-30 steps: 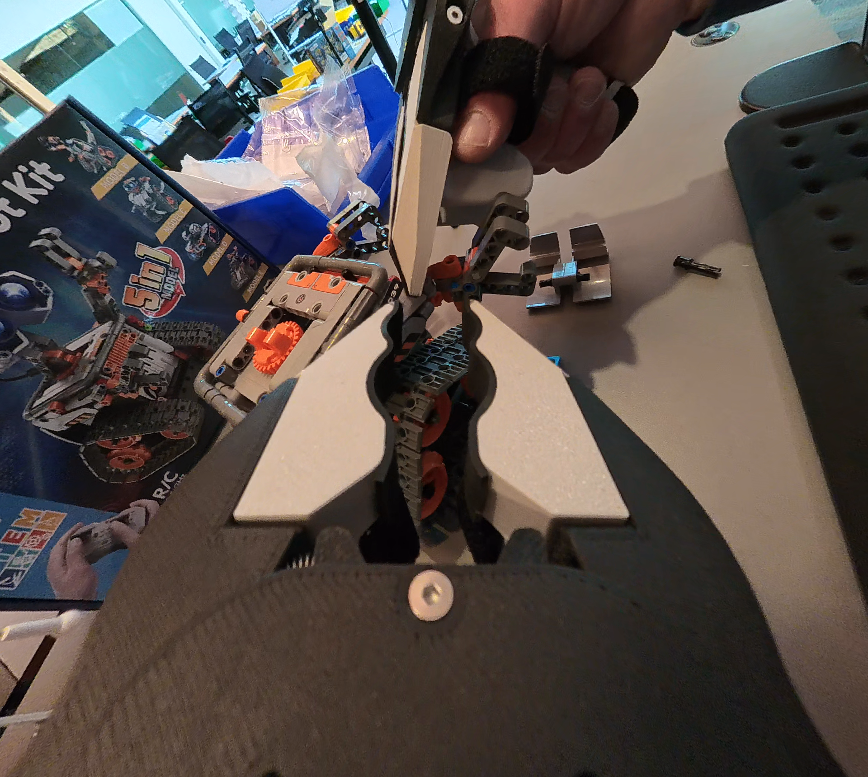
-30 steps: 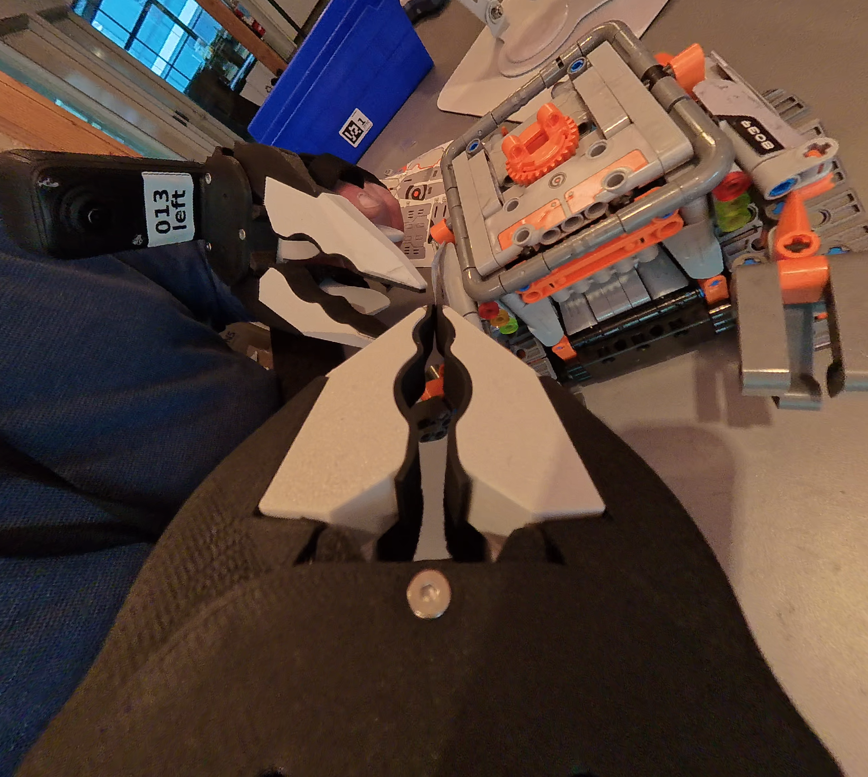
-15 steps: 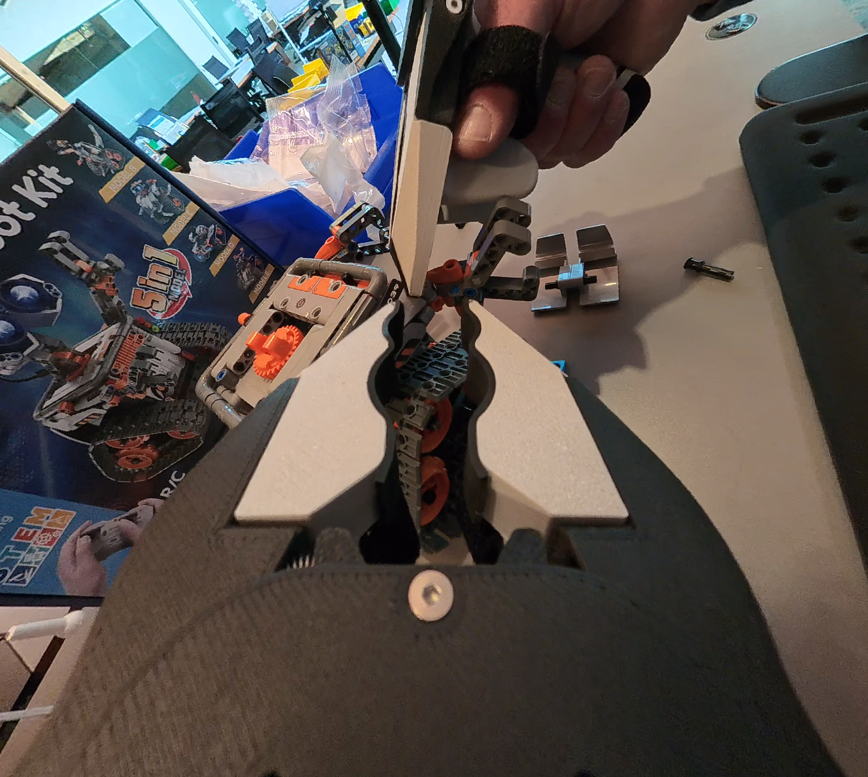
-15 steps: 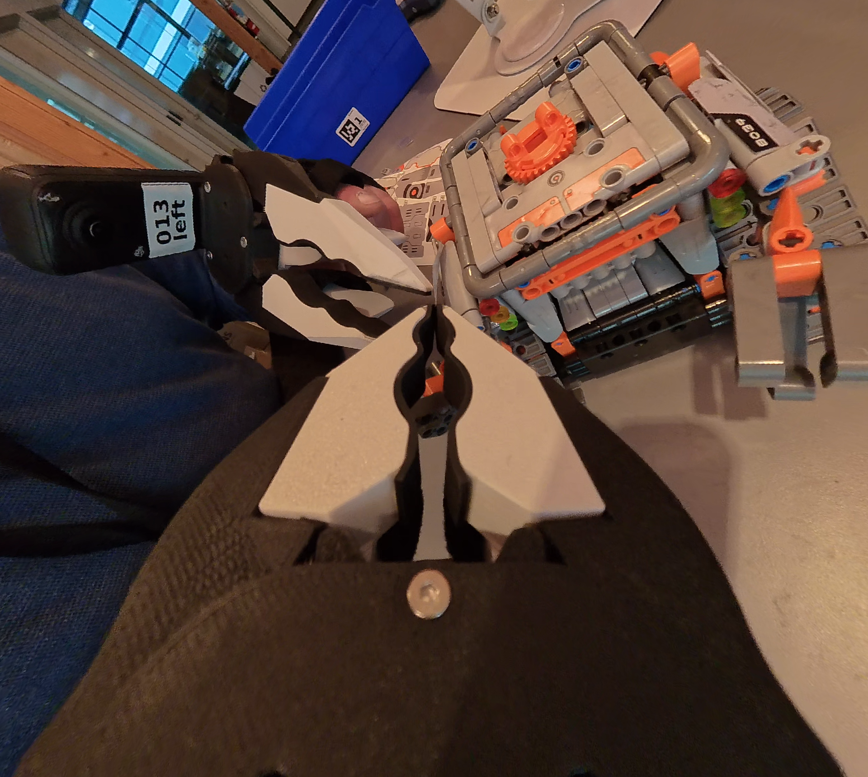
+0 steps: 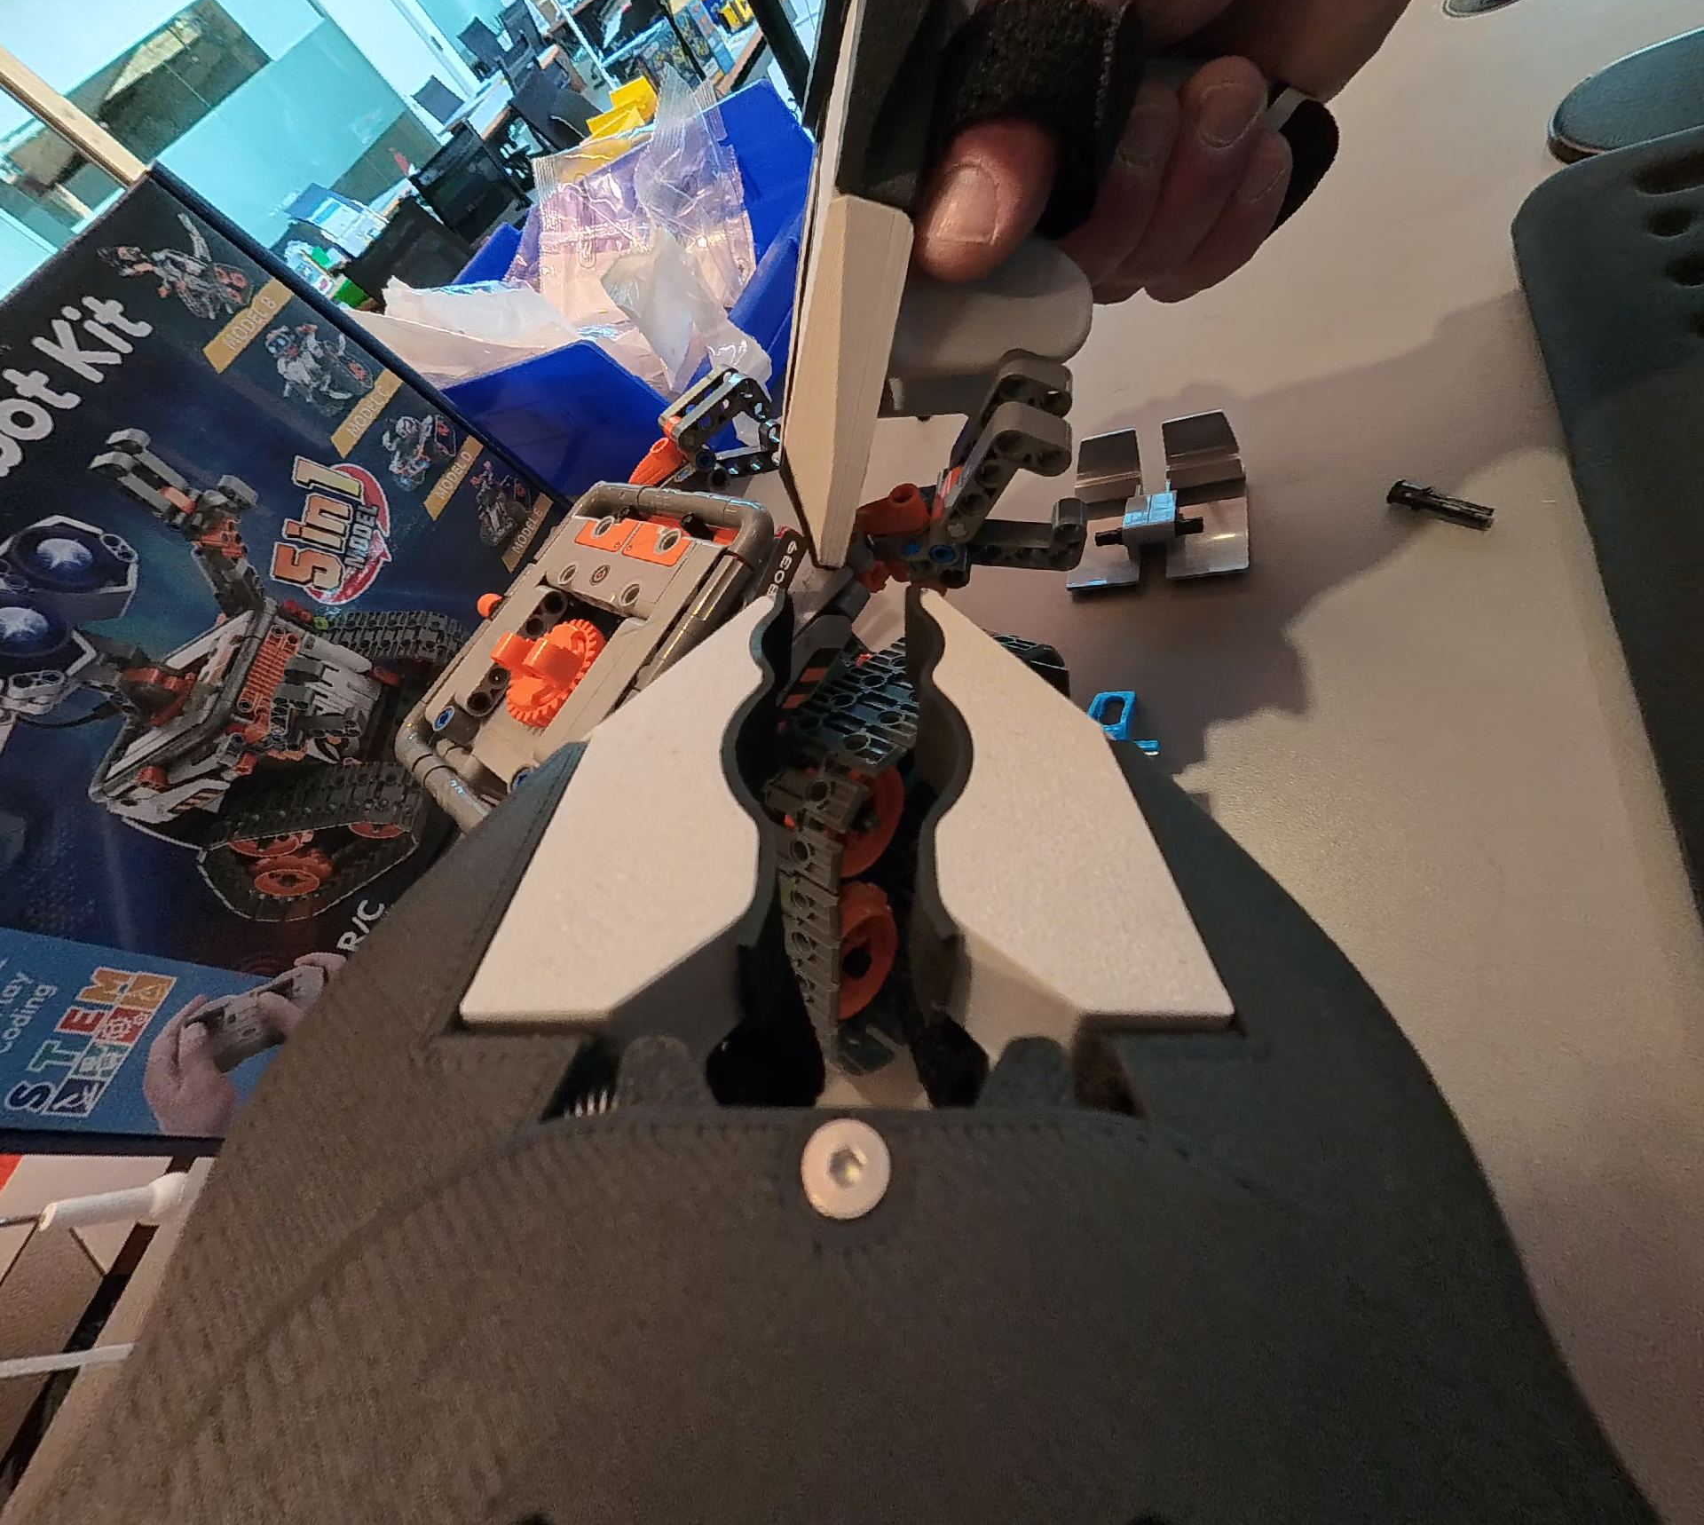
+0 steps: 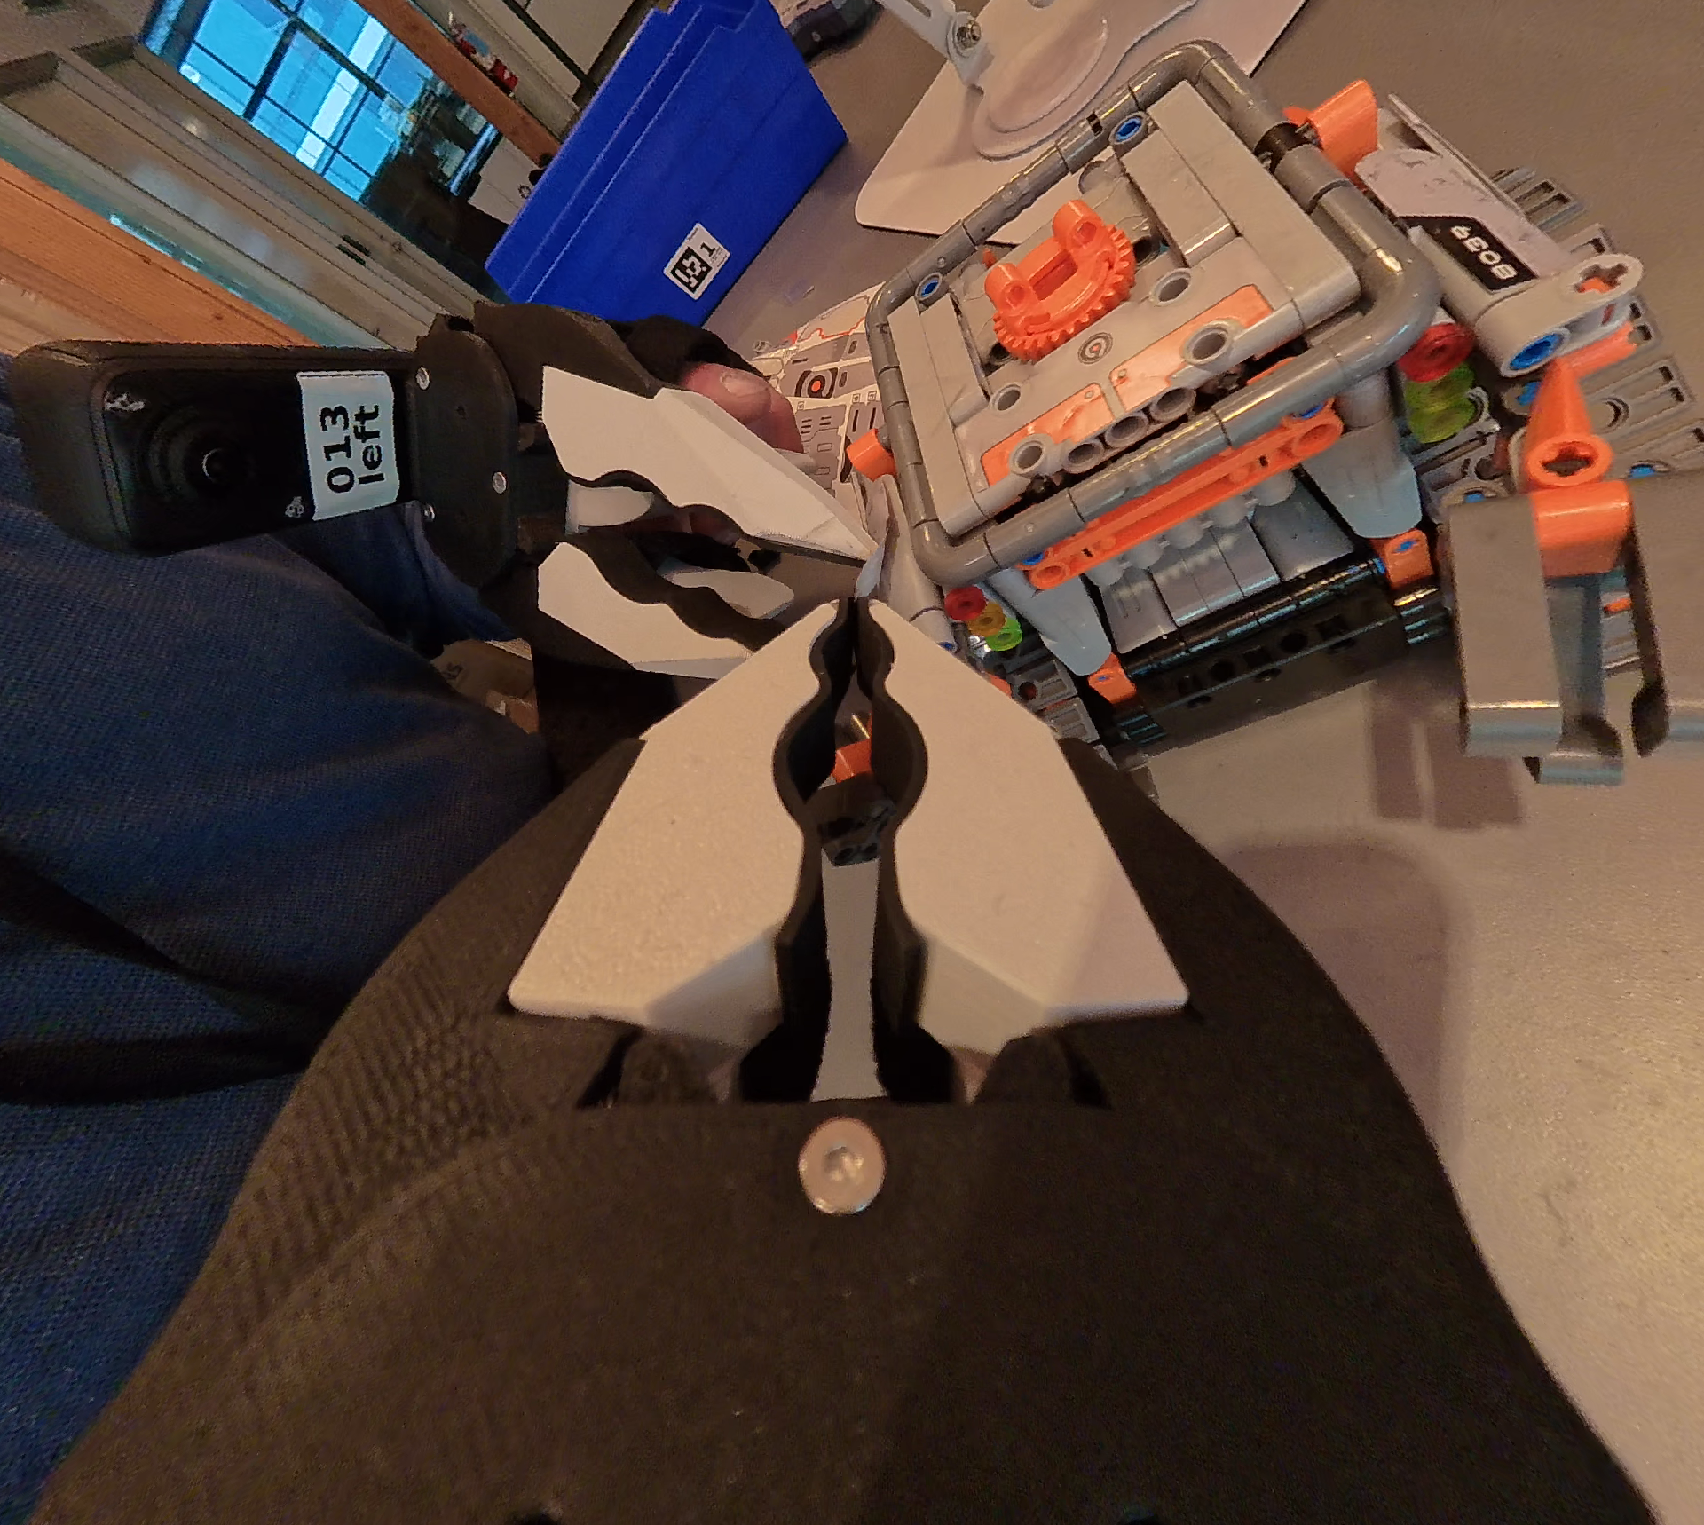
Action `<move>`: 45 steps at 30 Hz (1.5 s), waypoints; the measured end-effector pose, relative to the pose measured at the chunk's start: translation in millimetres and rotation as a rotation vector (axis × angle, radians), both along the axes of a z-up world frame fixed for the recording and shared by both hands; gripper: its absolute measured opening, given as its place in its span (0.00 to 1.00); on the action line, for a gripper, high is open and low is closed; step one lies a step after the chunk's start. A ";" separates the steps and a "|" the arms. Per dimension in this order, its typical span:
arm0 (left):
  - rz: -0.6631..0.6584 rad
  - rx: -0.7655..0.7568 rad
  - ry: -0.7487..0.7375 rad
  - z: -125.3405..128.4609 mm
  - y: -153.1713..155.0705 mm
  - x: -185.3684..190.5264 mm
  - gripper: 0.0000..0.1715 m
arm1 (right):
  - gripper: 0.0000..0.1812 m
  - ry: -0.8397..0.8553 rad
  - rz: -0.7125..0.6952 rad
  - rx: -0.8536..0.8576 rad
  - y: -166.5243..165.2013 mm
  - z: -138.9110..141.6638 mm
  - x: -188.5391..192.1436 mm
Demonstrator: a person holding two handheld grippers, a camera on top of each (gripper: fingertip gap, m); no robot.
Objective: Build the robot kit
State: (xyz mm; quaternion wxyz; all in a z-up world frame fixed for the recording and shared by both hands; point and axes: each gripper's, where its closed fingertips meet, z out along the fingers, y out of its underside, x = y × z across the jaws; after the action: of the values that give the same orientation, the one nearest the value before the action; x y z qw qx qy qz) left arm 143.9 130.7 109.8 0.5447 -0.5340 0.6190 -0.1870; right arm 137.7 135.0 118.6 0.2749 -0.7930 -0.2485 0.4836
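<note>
A grey, orange and black brick-built tracked vehicle (image 5: 590, 632) stands on the grey table (image 5: 1337, 835); it also shows in the right wrist view (image 6: 1153, 337). My left gripper (image 5: 841, 614) is closed around its black track with orange wheels (image 5: 811, 863) and also shows in the right wrist view (image 6: 830, 568). My right gripper (image 6: 856, 614) is shut on a small black and orange part (image 6: 857, 807) at the vehicle's corner. In the left wrist view it comes down from above (image 5: 821, 540), held by a hand (image 5: 1199, 5). A grey claw piece (image 6: 1558, 651) hangs on the vehicle's arm.
The kit's printed box (image 5: 184, 605) lies at the left. A blue bin (image 5: 590, 392) with plastic bags stands behind the vehicle. A white stand base (image 6: 1106, 24) is beyond it. A loose black pin (image 5: 1438, 505) and a small blue part (image 5: 1116, 711) lie on the table. A dark perforated seat (image 5: 1623, 374) is at the right. The grippers are tip to tip, or close to it. The loose black pin (image 5: 1438, 505) lies around 15 cm away from my left fingertips.
Both grippers keep their hold. The views have drifted only slightly; the vehicle has barely shifted.
</note>
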 end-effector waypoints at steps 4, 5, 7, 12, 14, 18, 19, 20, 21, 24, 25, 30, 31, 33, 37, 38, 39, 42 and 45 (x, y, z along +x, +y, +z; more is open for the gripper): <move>0.001 0.000 0.002 -0.1 1.2 -0.9 0.12 | 0.00 0.005 0.005 0.001 -0.8 1.1 -1.7; 0.000 -0.001 0.003 -0.2 1.1 -0.9 0.12 | 0.00 0.004 0.008 0.000 -1.2 1.1 -2.1; -0.001 0.003 0.001 0.5 0.6 -1.0 0.12 | 0.00 0.002 0.017 0.000 -2.5 1.3 -3.0; -0.001 0.006 0.001 0.6 0.8 -1.4 0.12 | 0.00 0.015 0.019 0.002 -3.3 4.0 -3.7; -0.006 0.011 0.002 0.3 0.0 -1.2 0.13 | 0.00 0.019 0.017 0.001 -2.8 4.1 -3.7; -0.015 0.036 -0.025 7.4 -2.7 -1.7 0.13 | 0.00 0.045 0.039 0.022 -4.5 13.3 -6.3; -0.018 0.041 -0.031 9.5 -3.6 -2.0 0.13 | 0.00 0.045 0.048 0.029 -5.2 15.5 -7.5; -0.021 0.042 -0.034 10.7 -4.6 -2.2 0.13 | 0.00 0.044 0.057 0.039 -5.7 17.2 -8.6; -0.022 0.048 -0.040 11.9 -5.3 -2.5 0.14 | 0.00 0.044 0.064 0.045 -5.7 18.8 -9.5; -0.020 0.058 -0.043 12.2 -6.6 -4.2 0.14 | 0.00 0.068 0.089 0.047 -6.0 21.6 -11.6; -0.017 0.072 -0.059 15.3 -6.8 -5.0 0.14 | 0.00 0.084 0.100 0.049 -6.9 23.5 -12.7; -0.010 0.137 -0.112 29.4 -9.3 -9.2 0.14 | 0.00 0.107 0.147 0.074 -8.5 30.8 -15.3; -0.010 0.129 -0.111 29.1 -9.1 -9.6 0.14 | 0.00 0.102 0.145 0.073 -6.7 29.7 -14.4; -0.006 0.133 -0.116 29.5 -8.6 -10.3 0.14 | 0.00 0.102 0.149 0.050 -4.6 25.8 -12.9; 0.023 0.143 -0.127 31.5 -4.8 -13.4 0.16 | 0.00 0.069 0.143 0.017 -1.9 16.4 -10.6; 0.027 0.132 -0.131 31.8 -3.0 -14.7 0.17 | 0.00 0.061 0.139 0.014 -1.3 14.6 -10.1; 0.023 0.124 -0.144 33.4 -3.0 -15.8 0.17 | 0.00 0.059 0.132 0.010 -0.7 13.6 -9.6; 0.022 0.115 -0.142 32.8 -2.7 -16.7 0.20 | 0.00 0.056 0.108 0.003 0.8 11.5 -7.7; 0.024 0.104 -0.138 31.0 -2.2 -17.9 0.21 | 0.00 0.050 0.094 -0.005 0.6 9.2 -5.5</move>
State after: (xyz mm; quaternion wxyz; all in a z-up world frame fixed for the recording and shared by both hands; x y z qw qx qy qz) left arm 126.0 128.5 140.9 0.6154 -0.4982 0.5824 -0.1843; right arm 132.2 135.6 127.8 0.2563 -0.7688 -0.2773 0.5162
